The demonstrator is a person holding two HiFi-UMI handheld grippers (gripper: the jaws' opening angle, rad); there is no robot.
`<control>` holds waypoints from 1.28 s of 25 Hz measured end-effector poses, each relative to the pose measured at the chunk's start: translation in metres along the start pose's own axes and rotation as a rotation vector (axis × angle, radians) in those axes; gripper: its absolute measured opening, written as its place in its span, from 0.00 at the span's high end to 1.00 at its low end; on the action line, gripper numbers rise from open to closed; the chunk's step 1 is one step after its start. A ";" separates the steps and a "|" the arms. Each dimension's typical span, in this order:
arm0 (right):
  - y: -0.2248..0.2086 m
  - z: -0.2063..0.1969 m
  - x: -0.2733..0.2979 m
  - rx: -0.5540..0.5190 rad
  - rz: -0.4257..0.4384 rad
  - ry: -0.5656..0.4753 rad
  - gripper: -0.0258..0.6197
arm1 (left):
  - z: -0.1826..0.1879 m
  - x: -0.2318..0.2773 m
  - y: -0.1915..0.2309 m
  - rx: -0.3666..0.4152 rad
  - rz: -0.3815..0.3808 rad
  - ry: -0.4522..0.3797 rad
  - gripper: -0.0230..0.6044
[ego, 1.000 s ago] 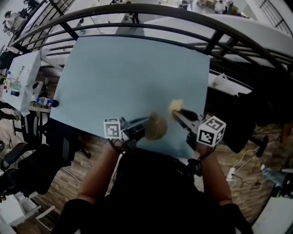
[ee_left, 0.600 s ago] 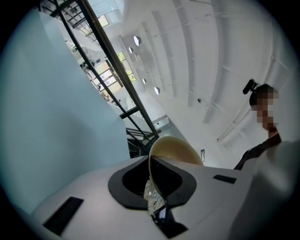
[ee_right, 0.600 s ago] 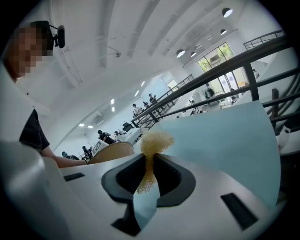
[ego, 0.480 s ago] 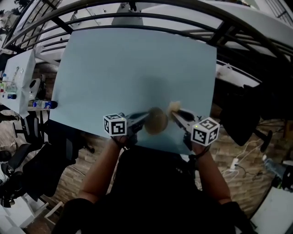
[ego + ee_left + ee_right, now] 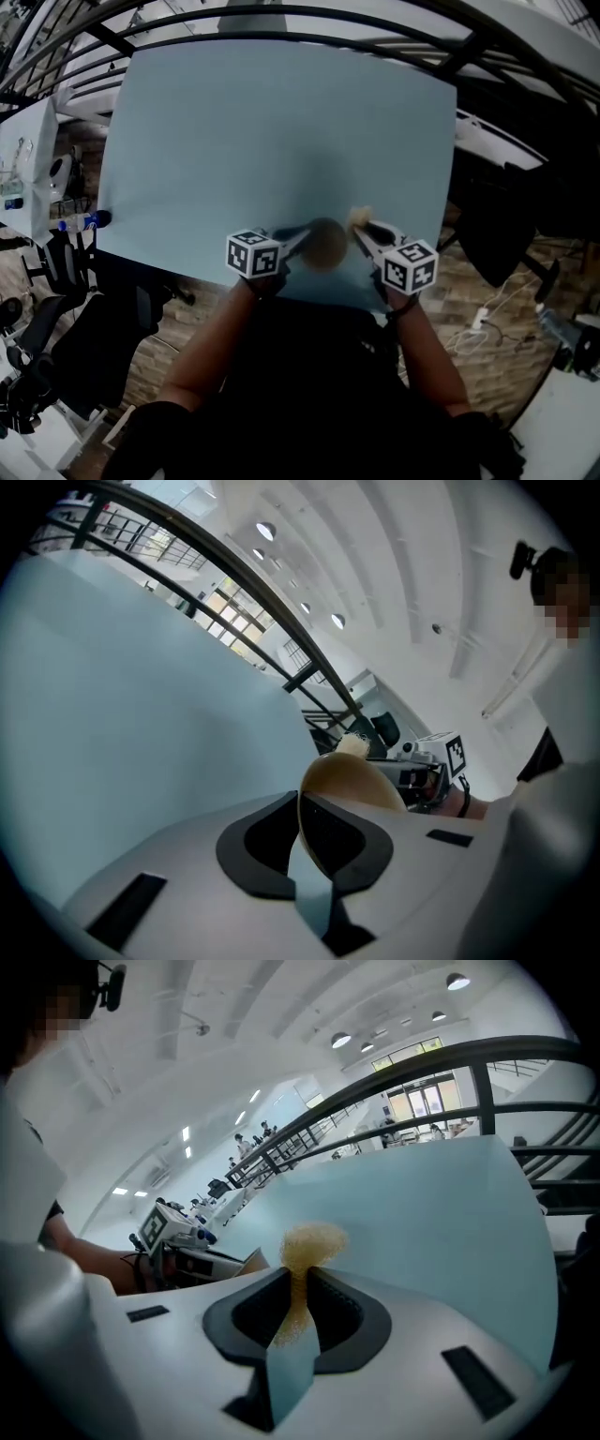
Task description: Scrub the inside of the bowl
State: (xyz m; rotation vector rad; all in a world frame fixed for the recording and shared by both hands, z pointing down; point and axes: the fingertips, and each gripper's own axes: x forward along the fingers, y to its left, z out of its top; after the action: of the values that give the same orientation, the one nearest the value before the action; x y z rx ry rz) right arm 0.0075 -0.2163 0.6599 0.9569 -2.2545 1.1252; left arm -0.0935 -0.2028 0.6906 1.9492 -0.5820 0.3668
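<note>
Over table (image 5: 281, 122) edge, grippers (image 5: 294, 239) (image 5: 367, 234) nose-down, tips inward.

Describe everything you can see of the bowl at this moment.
The bowl is small, round, tan-brown and thin-walled, perhaps wood or plastic. The left claw is shut on its rim and holds it over the near part of the pale blue table. The yellow sponge, pinched in the right claw, sits just to the bowl's right. Whether the two touch, or whether the bowl rests on the table, can't be told; the head view blurs it.
</note>
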 end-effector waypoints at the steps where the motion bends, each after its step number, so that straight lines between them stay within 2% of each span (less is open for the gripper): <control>1: -0.004 -0.003 0.007 0.004 -0.016 0.008 0.86 | 0.001 0.002 0.008 0.017 0.027 0.013 0.95; 8: -0.025 -0.027 0.030 0.035 -0.099 0.070 0.86 | -0.004 0.018 0.052 0.092 0.170 0.090 0.95; 14: -0.037 -0.048 0.042 0.038 -0.154 0.125 0.86 | -0.022 0.032 0.069 0.156 0.260 0.150 0.95; 18: -0.041 -0.056 0.044 0.034 -0.177 0.150 0.86 | -0.029 0.038 0.081 0.164 0.318 0.171 0.95; 25: -0.040 -0.064 0.043 0.024 -0.186 0.171 0.86 | -0.038 0.035 0.093 0.183 0.381 0.170 0.95; 29: -0.037 -0.065 0.040 0.017 -0.183 0.172 0.86 | -0.040 0.037 0.090 0.164 0.372 0.165 0.92; 32: -0.035 -0.061 0.035 0.008 -0.186 0.158 0.86 | -0.039 0.038 0.088 0.153 0.364 0.163 0.80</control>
State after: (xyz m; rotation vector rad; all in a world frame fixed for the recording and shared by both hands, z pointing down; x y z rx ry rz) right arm 0.0154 -0.1946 0.7349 1.0198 -1.9930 1.0882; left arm -0.1105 -0.2084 0.7928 1.9319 -0.8227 0.8123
